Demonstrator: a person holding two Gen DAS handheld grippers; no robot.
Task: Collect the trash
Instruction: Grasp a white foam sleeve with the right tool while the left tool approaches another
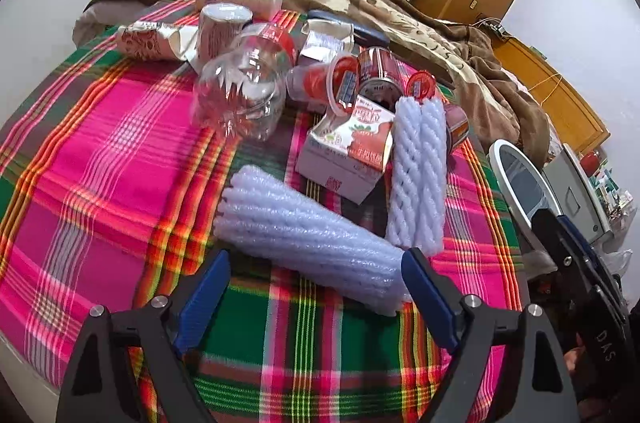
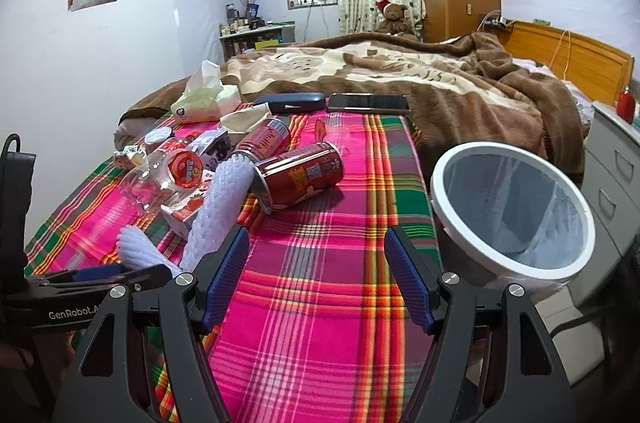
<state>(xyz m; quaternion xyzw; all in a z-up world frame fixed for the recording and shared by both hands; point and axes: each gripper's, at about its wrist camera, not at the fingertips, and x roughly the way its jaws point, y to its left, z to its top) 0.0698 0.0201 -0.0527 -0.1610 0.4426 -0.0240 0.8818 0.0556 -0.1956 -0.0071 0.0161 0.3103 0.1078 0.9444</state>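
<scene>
A white foam net sleeve (image 1: 304, 235) lies on the plaid cloth (image 1: 120, 163), its near end between the jaws of my left gripper (image 1: 316, 275). The jaws stand open; the right pad is close beside the foam and the left pad is apart from it. A second foam sleeve (image 1: 416, 175) leans on a strawberry carton (image 1: 344, 151). Behind lie a clear plastic bottle (image 1: 240, 95), red cans (image 1: 376, 71) and a lidded cup (image 1: 344, 83). My right gripper (image 2: 316, 239) hovers open over bare cloth, nothing between its fingers. The white-rimmed bin (image 2: 438, 179) stands at the bed's right edge.
A tissue pack (image 2: 204, 99), a dark glasses case (image 2: 288, 102) and a phone (image 2: 368, 103) lie at the cloth's far end against a brown blanket (image 2: 440, 83). Paper cups (image 1: 220, 27) sit at the back left. Grey drawers (image 2: 616, 163) stand behind the bin.
</scene>
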